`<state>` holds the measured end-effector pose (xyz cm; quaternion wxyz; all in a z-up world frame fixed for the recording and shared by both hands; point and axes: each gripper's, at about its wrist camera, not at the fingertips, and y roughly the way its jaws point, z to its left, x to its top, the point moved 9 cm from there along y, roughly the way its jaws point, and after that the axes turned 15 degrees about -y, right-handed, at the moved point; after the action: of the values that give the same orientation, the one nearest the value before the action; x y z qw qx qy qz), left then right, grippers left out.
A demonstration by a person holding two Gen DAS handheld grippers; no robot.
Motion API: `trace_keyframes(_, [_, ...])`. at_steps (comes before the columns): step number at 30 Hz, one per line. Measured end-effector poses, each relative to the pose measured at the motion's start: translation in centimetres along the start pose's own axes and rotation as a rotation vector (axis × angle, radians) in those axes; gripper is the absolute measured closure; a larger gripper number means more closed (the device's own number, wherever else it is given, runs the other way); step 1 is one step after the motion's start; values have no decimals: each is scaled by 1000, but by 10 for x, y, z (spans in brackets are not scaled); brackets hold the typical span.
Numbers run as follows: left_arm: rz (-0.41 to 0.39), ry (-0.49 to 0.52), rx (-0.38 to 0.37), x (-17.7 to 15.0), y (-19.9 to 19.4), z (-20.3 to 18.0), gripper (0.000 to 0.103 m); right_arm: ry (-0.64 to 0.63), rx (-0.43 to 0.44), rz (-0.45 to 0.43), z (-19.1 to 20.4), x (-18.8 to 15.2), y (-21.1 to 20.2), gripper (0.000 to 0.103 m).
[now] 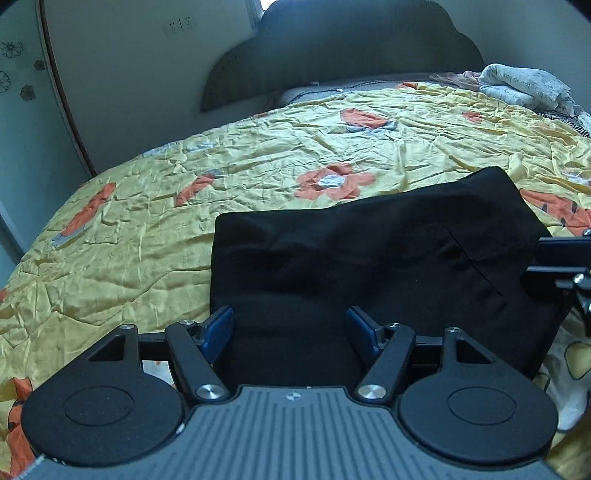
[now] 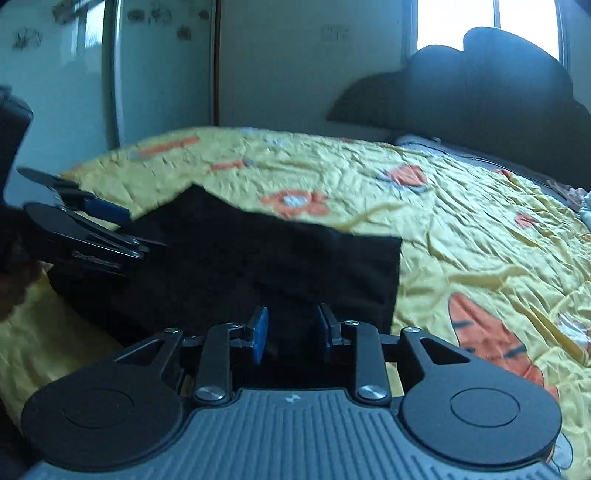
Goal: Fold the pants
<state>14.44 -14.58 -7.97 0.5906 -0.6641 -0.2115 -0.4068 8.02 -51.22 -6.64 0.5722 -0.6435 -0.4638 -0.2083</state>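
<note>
The black pants lie folded into a compact rectangle on the yellow flowered bedspread; they also show in the right wrist view. My left gripper is open, its blue pads apart over the near edge of the pants, holding nothing. My right gripper is open over the pants' near edge, its blue pads narrowly apart. Each gripper shows in the other's view: the right at the right edge, the left at the left.
A dark padded headboard stands at the far end of the bed. A crumpled white quilt lies at the far right corner. A wardrobe with flower decals and a wall with sockets are at the left.
</note>
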Motion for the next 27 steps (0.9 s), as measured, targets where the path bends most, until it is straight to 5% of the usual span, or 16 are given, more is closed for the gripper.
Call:
trace_keyframes(8, [-26,-47,0,14,-18,8,28,76,-12,-79,-14,14,-25,74])
trace_keyframes(11, [45,-65,25,3,-9,6,28,71,15,-57,-4,12,-17,74])
trace_keyframes(27, [53,-111,31,-5,-11,7,17,60,7,-8,7,1,-2,66])
